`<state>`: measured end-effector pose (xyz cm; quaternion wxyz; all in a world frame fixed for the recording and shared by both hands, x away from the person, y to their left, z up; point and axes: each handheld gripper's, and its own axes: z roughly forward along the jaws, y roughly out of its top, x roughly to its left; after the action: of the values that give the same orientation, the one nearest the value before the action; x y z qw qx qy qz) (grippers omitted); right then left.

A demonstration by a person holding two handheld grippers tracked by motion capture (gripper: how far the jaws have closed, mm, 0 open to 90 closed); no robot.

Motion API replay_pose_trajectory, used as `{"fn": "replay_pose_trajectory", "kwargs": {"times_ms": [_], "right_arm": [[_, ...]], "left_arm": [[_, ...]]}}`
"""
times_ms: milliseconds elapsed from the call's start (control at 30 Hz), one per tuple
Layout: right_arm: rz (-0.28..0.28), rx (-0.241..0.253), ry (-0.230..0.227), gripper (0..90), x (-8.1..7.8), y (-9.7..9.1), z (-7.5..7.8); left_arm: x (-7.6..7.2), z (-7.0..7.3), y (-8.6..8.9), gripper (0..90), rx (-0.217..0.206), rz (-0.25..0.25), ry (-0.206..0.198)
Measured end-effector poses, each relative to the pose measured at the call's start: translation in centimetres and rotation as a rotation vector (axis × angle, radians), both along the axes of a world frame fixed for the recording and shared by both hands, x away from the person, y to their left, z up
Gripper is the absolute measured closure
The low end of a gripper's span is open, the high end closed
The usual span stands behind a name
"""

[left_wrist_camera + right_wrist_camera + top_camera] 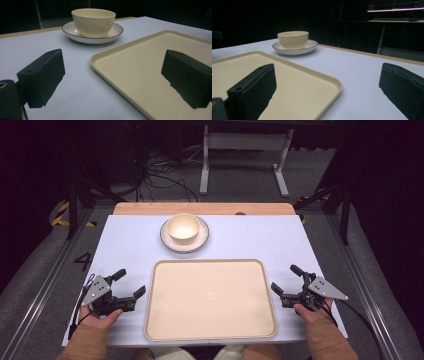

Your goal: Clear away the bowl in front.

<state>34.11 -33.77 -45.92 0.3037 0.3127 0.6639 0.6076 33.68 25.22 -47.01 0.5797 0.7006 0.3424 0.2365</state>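
Flanking a smooth rounded-rectangle cream tray [210, 299], both grippers' blocky black fingers [42, 75] stand apart, empty.

Light fell from overhead onto the table [125, 240], bright and even; the surroundings beyond it stayed near black. Soft shadow pooled under the plate [184, 242] ahead of both tongs. No glare on the tray [210, 300] between them. In both gripper views the near black jaws were soft and underexposed, the bowl [93, 21] sharper. Slight grain throughout.
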Motion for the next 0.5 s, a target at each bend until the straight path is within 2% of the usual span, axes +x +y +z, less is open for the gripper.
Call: {"fn": "replay_pose_trajectory", "kwargs": {"times_ms": [233,333,500], "right_arm": [[0.016,-0.006,-0.002,4.6,0.00,0.02,-0.01],[0.036,-0.041,-0.006,4.6,-0.03,0.30,0.03],[0.028,-0.017,-0.010,4.6,-0.04,0.09,-0.01]], "left_arm": [[0.16,0.03,-0.09,6.9,0.003,0.004,0.011],[0.24,0.07,-0.18,7.1,0.009,0.012,0.021],[0.26,0.09,-0.18,7.1,0.013,0.015,0.026]]}}
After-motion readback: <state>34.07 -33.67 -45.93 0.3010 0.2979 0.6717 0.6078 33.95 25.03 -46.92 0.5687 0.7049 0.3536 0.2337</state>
